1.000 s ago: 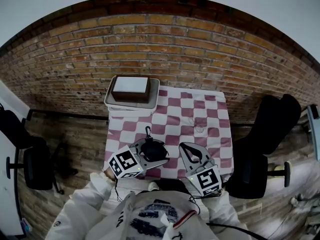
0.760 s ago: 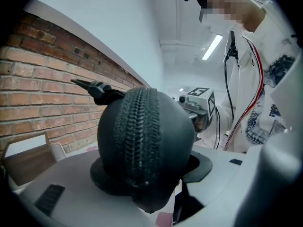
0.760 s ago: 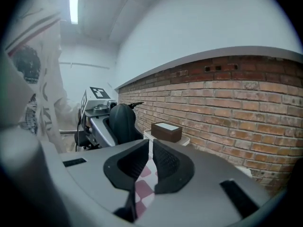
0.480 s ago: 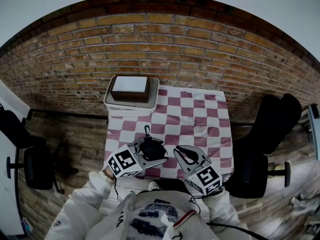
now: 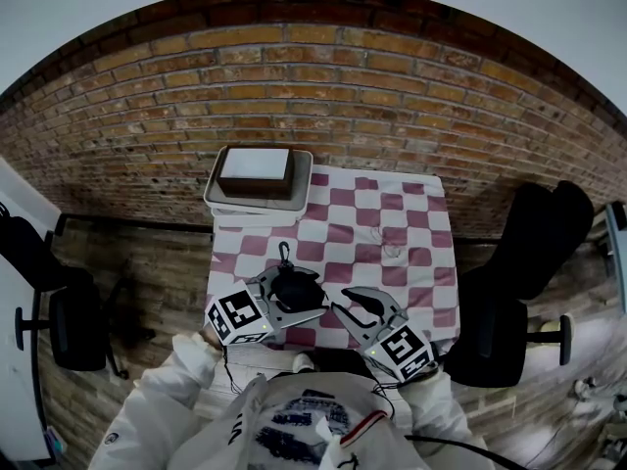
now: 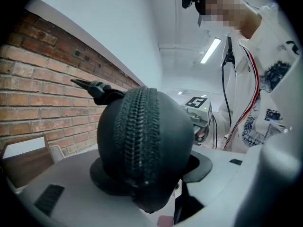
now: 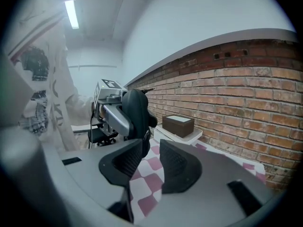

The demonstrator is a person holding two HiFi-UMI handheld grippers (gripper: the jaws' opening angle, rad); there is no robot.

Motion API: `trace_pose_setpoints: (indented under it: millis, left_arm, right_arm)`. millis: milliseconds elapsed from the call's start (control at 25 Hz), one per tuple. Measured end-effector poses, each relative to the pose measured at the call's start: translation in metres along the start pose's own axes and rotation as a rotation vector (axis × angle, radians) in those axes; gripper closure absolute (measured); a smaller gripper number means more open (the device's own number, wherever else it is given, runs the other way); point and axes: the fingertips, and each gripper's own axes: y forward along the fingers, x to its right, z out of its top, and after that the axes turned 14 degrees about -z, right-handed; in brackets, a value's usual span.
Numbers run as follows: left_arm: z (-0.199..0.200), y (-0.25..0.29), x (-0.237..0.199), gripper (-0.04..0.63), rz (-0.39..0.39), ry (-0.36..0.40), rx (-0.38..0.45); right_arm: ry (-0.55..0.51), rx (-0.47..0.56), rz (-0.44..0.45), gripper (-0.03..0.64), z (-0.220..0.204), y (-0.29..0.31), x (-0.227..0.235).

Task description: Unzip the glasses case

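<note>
The black glasses case [image 5: 294, 286] is a rounded zipped shell with a clip [image 5: 284, 254] at its far end. My left gripper [image 5: 297, 293] is shut on it and holds it just above the checkered table [image 5: 392, 218]. In the left gripper view the zipper [image 6: 138, 141] runs down the middle of the case [image 6: 161, 126], facing the camera. My right gripper [image 5: 343, 299] points at the case's right side, close by it. Its jaws have just been opening and stand slightly apart [image 7: 151, 150] with nothing between them. In the right gripper view the case [image 7: 135, 110] stands just beyond the left pad.
A white tray [image 5: 220, 196] with a brown box [image 5: 257, 172] sits at the table's far left corner against the brick wall. Black chairs stand at the left [image 5: 59, 326] and right [image 5: 509, 262] of the table. The person's white sleeves are at the near edge.
My right gripper has swung left toward the case, and its tips are now close to the case's right side. The left gripper and the case have stayed put.
</note>
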Motion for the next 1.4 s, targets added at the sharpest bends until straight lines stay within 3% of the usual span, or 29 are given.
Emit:
trace_pose_setpoints:
  millis: [520, 1160, 1400]
  left_arm:
    - [0.008, 0.003, 0.008, 0.341, -0.022, -0.006, 0.026]
    - [0.013, 0.009, 0.014, 0.341, -0.045, -0.019, 0.039]
    - [0.012, 0.011, 0.014, 0.341, -0.061, -0.023, 0.037]
  right_arm:
    - [-0.043, 0.049, 0.012, 0.514, 0.007, -0.004, -0.014]
    - [-0.051, 0.085, -0.014, 0.58, 0.012, -0.007, -0.012]
    - [-0.139, 0.1, -0.038, 0.595, 0.013, -0.009, -0.011]
